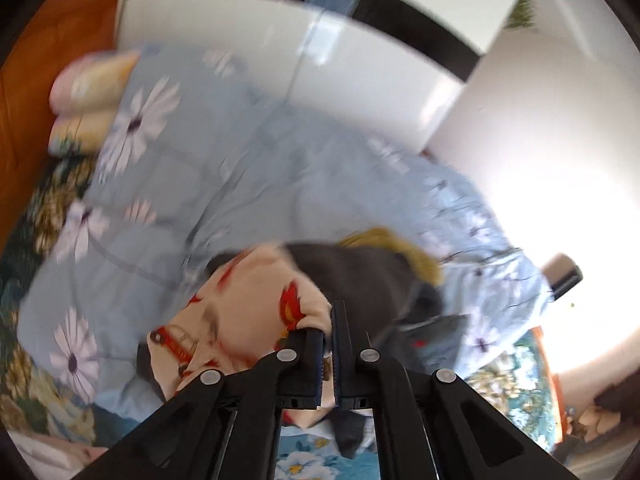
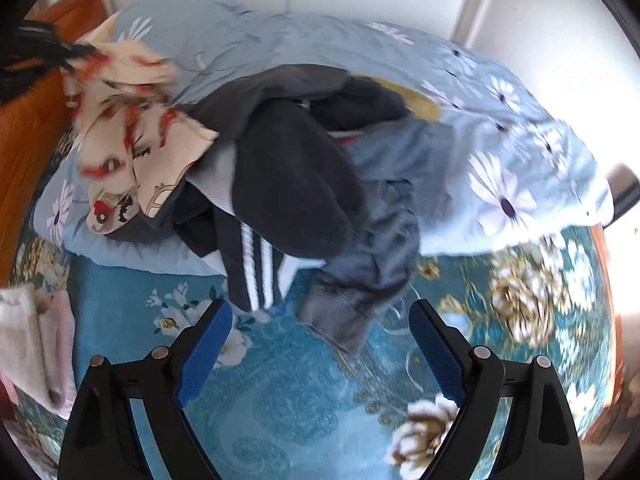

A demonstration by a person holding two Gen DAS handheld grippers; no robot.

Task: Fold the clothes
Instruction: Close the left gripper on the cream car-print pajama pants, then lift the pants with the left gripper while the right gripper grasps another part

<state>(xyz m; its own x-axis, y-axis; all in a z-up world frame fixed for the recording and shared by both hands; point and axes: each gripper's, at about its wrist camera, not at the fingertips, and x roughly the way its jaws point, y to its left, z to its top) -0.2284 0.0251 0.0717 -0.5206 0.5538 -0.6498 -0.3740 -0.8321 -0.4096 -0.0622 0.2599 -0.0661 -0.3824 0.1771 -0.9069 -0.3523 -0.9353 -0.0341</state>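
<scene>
Fig. Two wrist views over a bed w/ a teal floral bedspread (image 2: 304,400) and a pale blue daisy-print quilt (image 2: 360,52).

Task item: a cream printed garment w/ red cartoon motifs (image 1: 248,300) is hanging bunched and partly lifted at the left end of the clothes pile, trailing over the quilt; in the right wrist view it is showing upper left (image 2: 140,140), motion-blurred. Beside and partly under it are lying a dark charcoal fleece garment (image 2: 292,168), dark trousers w/ white side stripes (image 2: 256,272) and a grey-blue soft garment (image 2: 376,240), all heaped, none lying flat or squared. A pale pink-white folded cloth (image 2: 36,344) is sitting apart at the bed's left edge.

Handling (judgement): thin, light, limp fabric; it is probably draping and slipping rather than keeping shape, so a pinch at a hem, corner or shoulder seam should be holding better than a grab mid-panel. Not fragile.

Tools: the left gripper (image 1: 328,332) is pinching an edge of the cream garment, fingers nearly together w/ cloth between them. The right gripper (image 2: 320,344) is standing wide apart w/ blue pads showing, holding nothing, hovering over bare bedspread just before the trouser cuff and the grey-blue hem, touching neither.
</scene>
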